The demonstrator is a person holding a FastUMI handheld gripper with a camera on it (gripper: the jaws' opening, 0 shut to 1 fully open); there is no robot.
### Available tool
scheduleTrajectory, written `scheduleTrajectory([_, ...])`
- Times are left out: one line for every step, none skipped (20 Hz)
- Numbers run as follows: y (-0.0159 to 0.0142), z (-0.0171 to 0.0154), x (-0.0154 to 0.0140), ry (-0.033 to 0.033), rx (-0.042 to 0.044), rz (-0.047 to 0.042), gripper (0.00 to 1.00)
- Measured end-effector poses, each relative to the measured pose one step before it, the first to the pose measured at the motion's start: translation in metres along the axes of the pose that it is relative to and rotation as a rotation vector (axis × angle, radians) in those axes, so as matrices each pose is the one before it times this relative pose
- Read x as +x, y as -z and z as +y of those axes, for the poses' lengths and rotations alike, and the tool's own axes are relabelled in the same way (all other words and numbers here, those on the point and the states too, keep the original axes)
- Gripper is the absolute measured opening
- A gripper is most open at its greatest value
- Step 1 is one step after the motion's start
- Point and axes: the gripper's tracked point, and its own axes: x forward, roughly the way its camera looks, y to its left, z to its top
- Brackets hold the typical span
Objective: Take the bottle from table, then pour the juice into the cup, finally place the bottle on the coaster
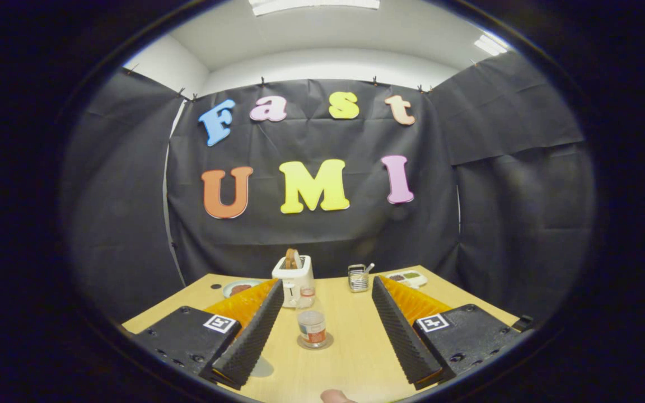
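Counter (356, 358) of pale wood is carrying everything here, stretching away from the tool toward the black cloth wall. Tool (328, 322) is hanging wide open with nothing between its fingers (255, 330), which are flanking the task's thing from well apart on either side. Behind the bottle, a white toaster (293, 280) with a slice sticking out of its slot is standing toward the far side; right of it a small metal rack (358, 278) is sitting, and further right a little tray (409, 277) with dark and green fillings. A plate (237, 288) with something reddish is lying at far left, partly hidden by the left finger.

Bottle (312, 322), small and clear with a reddish label, is standing upright between the fingers and a little ahead, on what looks like a round coaster (315, 341). It is looking like thin plastic: light, smooth, likely slippery and easy to squash or tip. Taking hold across the labelled midsection, level and gently, seems safest. A rounded fingertip-like shape (336, 396) is showing at the near edge. No cup is identifiable to me.
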Motion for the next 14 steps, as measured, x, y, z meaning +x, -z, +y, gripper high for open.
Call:
scheduleTrajectory([-0.00307,0.00103,-0.00638,-0.00544,-0.00001,-0.00319,1.0])
scheduleTrajectory([-0.00132,0.00295,-0.00628,-0.0122,-0.00513,-0.00214,1.0])
scheduleTrajectory([-0.00436,0.00109,-0.00574,-0.01204,-0.00274,-0.00684,1.0])
scheduleTrajectory([-0.00533,0.00432,-0.00582,-0.02576,0.00342,-0.01036,1.0])
scheduleTrajectory([-0.00514,0.00558,-0.00487,-0.0297,0.00455,-0.00999,1.0])
scheduleTrajectory([-0.00429,0.00268,-0.00396,-0.02048,0.00651,-0.01106,1.0])
scheduleTrajectory([-0.00395,0.00114,-0.00382,-0.01342,0.01347,-0.00667,1.0])
scheduleTrajectory([-0.00167,0.00157,-0.00346,-0.0077,0.01405,0.00162,1.0])
scheduleTrajectory([-0.00086,0.00263,-0.00376,-0.00882,0.002,0.00837,1.0])
scheduleTrajectory([-0.00133,0.00278,-0.00237,-0.002,-0.01195,0.00906,1.0])
scheduleTrajectory([-0.00232,0.00272,-0.00261,-0.0004,-0.01879,0.00743,1.0])
scheduleTrajectory([-0.00354,0.00328,-0.00465,0.00083,-0.01771,0.00138,1.0])
scheduleTrajectory([-0.00452,0.00403,-0.00287,-0.00702,-0.00966,-0.00053,1.0])
scheduleTrajectory([-0.00591,0.00488,-0.0042,-0.00465,-0.00004,-0.0071,1.0])
